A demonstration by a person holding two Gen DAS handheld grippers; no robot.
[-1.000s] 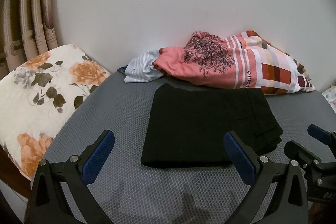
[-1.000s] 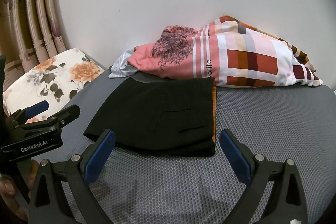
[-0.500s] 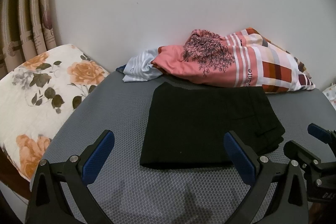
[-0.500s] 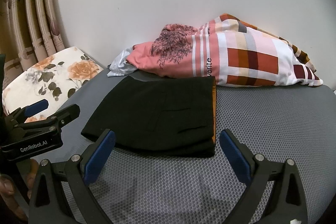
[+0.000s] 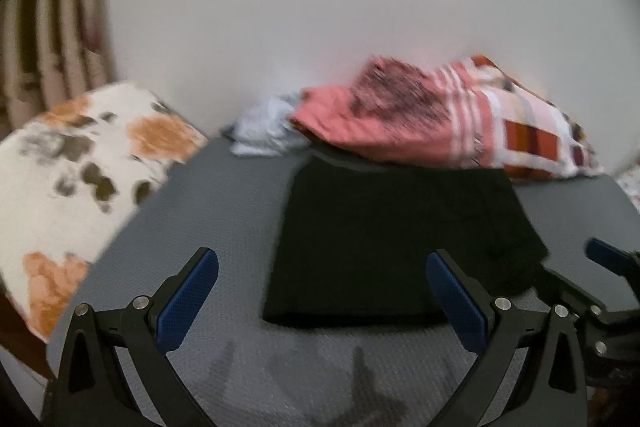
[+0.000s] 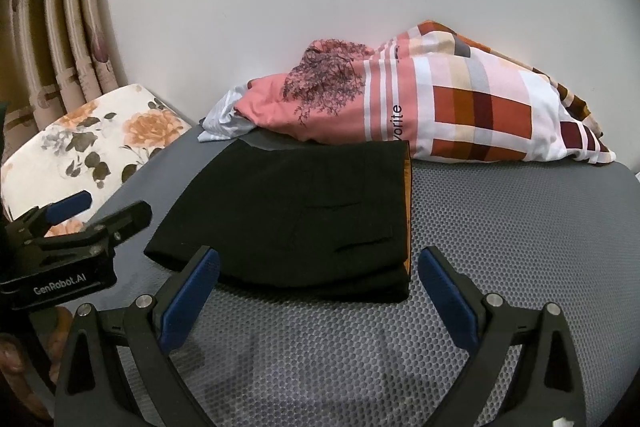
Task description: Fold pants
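Observation:
The black pants [image 5: 396, 239] lie folded into a flat rectangle on the grey mesh mat [image 5: 224, 227]; in the right wrist view the pants [image 6: 304, 211] show an orange inner edge at their right side. My left gripper [image 5: 322, 301] is open and empty, just short of the pants' near edge. My right gripper [image 6: 318, 297] is open and empty, at the pants' near right corner. The left gripper also shows in the right wrist view [image 6: 76, 227] at the left, and the right gripper in the left wrist view [image 5: 592, 279] at the right. The left wrist view is blurred.
A pink and plaid pillow [image 6: 432, 115] and a crumpled white cloth [image 6: 224, 115] lie against the white wall behind the pants. A floral cushion [image 6: 80, 147] sits left of the mat, with curtains [image 6: 52, 27] behind it.
Both grippers stay open and have drifted slightly; the left wrist view has turned blurry from motion. The pants have not moved.

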